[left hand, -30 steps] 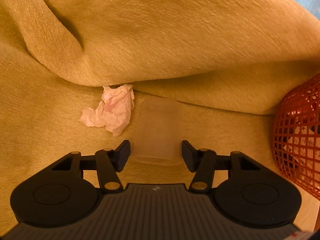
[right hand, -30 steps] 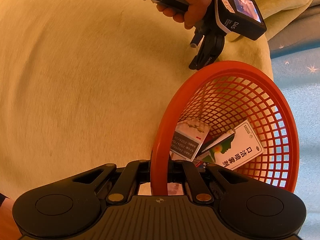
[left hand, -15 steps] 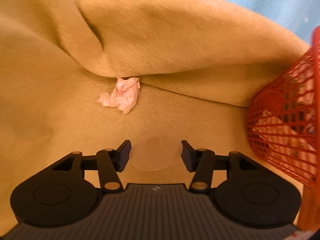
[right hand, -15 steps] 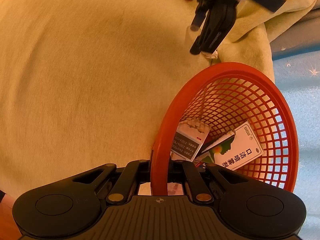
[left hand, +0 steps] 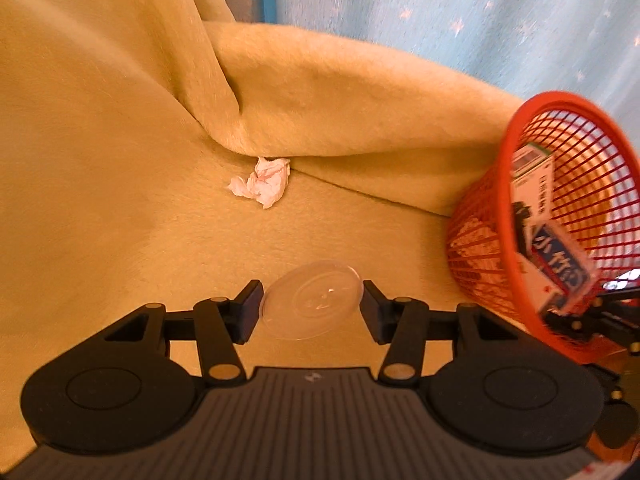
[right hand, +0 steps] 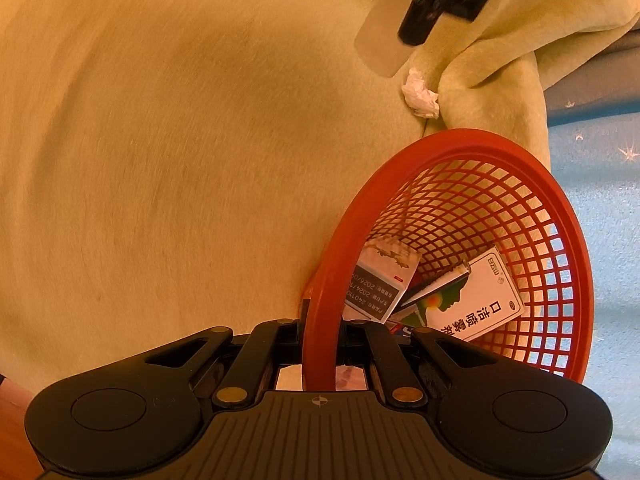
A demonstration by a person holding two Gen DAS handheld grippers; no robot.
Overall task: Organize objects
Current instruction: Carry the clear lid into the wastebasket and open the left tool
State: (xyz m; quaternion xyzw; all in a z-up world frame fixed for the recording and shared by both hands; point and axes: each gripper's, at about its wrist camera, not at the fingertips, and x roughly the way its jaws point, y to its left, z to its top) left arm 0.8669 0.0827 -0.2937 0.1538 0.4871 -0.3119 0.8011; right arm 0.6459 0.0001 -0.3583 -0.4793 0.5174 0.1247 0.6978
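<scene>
My left gripper (left hand: pixel 312 306) is shut on a translucent plastic cup (left hand: pixel 310 300), whose round base faces the camera. From the right wrist view the cup (right hand: pixel 382 36) hangs tilted above the yellow blanket, pinched by the left gripper's black fingers (right hand: pixel 424 8). A crumpled pinkish tissue (left hand: pixel 262 182) lies at the foot of a blanket fold, also seen as the tissue (right hand: pixel 420 94) just beyond the basket. My right gripper (right hand: pixel 322 334) is shut on the near rim of a red mesh basket (right hand: pixel 440 144), which holds several small boxes (right hand: pixel 472 300).
The yellow blanket (left hand: pixel 100 160) covers the whole surface, with a thick raised fold (left hand: pixel 340 100) behind the tissue. In the left wrist view the red basket (left hand: pixel 508 160) stands tilted at the right. Light blue star-patterned fabric (left hand: pixel 460 12) lies beyond the blanket.
The left gripper has lifted the cup off the blanket and drawn back from the tissue, the cup's base turning towards the camera. The right gripper and basket have held still.
</scene>
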